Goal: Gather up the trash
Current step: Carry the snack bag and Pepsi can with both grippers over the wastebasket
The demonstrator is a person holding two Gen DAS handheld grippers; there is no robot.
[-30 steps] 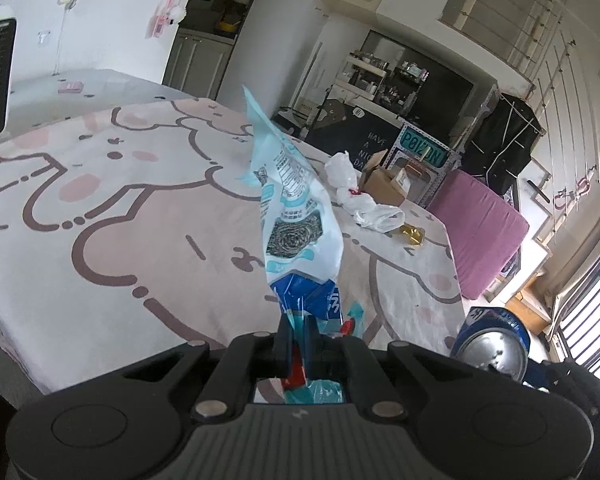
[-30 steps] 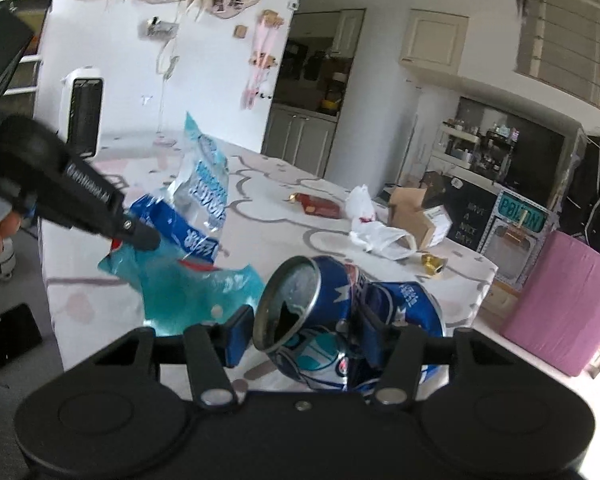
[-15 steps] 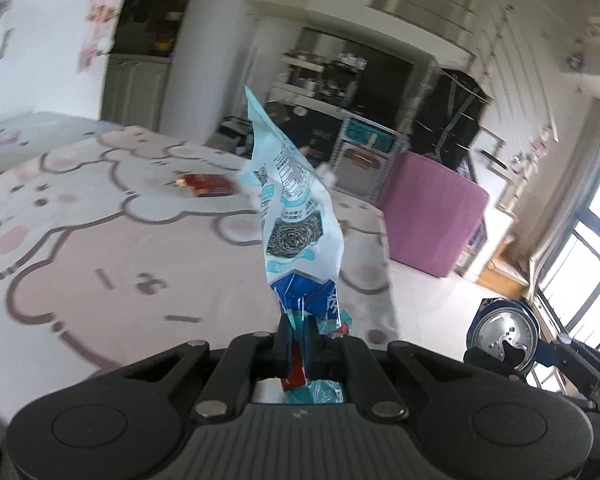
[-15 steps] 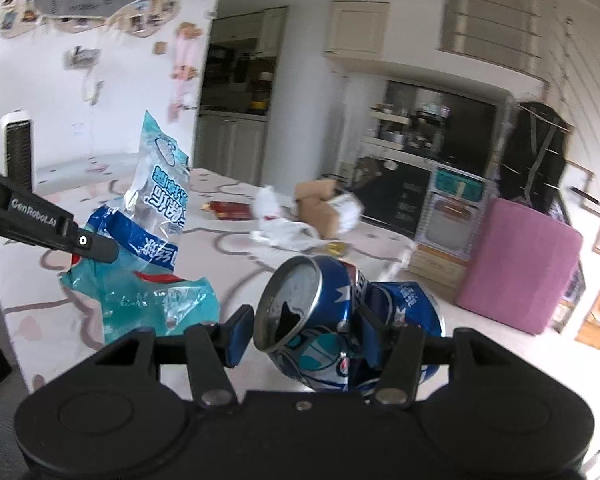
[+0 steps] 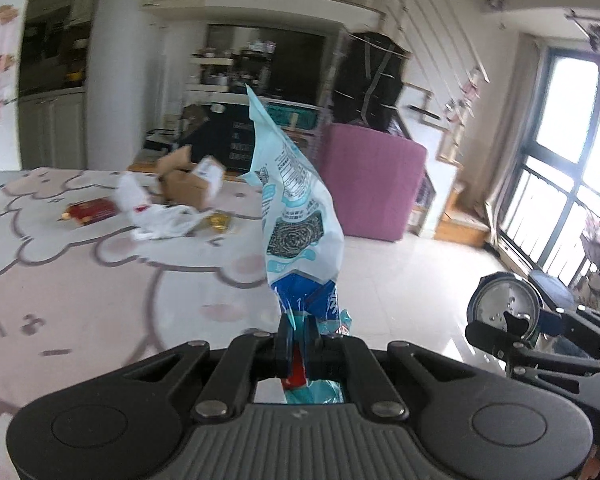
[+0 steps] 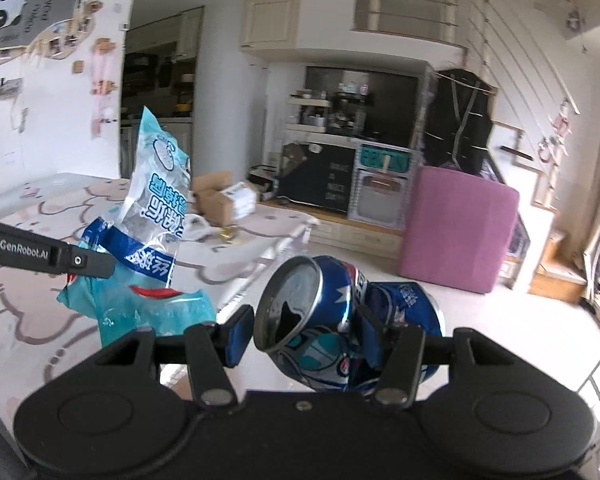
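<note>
Before you, a tabletop (image 5: 100, 288) with a pink cartoon cloth in a bright living room. On it: one cardboard box (image 5: 188, 184), one red packet (image 5: 90, 211). Your left gripper's (image 5: 298, 330) jaws pinch one blue wrapper (image 5: 300, 216) upright; your right gripper's (image 6: 304, 330) clamp one crushed can (image 6: 332, 320).

A light blue wrapper (image 5: 296, 216) with a dark blue band, white print and a red patch was seen in the black left hand-held gripper (image 5: 297, 340). A blue can (image 6: 340, 320) with silver top and teal markings was seen in the black right hand-held gripper (image 6: 306, 332). Ahead, a white table (image 5: 100, 280) patterned with pink cartoon outlines was seen, and beyond it a pink box (image 5: 374, 188).
</note>
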